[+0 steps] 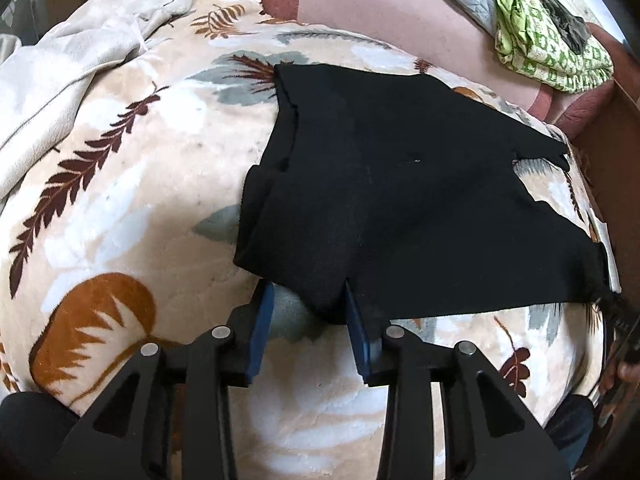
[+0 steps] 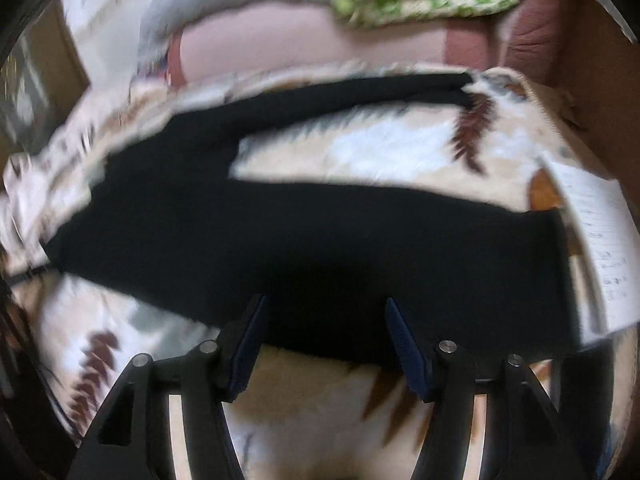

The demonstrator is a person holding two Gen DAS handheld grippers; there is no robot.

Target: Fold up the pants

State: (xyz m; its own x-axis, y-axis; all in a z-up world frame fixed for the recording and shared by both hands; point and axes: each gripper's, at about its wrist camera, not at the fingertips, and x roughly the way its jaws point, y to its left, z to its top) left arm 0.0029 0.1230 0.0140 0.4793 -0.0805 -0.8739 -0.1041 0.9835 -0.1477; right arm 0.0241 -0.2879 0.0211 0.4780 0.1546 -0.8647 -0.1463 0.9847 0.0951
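Pants (image 1: 400, 200), black, lie spread on the leaf-print blanket (image 1: 120, 208), two legs apart with blanket showing between them. Left gripper (image 1: 308, 312) has its jaws apart, straddling a bunched corner of the pants' near edge without pinching it. Right gripper (image 2: 324, 320) also stands apart at the near leg's edge; that view is blurred. Folding seems barely begun: next, both should close on the near edge and carry it over the far leg.

Both tools look alike: the left gripper (image 1: 308, 300) and right gripper (image 2: 324, 316) have matte black linkage arms with triangular cut-outs, round silver pins at the joints, and flat dark blue pads (image 1: 260, 328) on the fingers.
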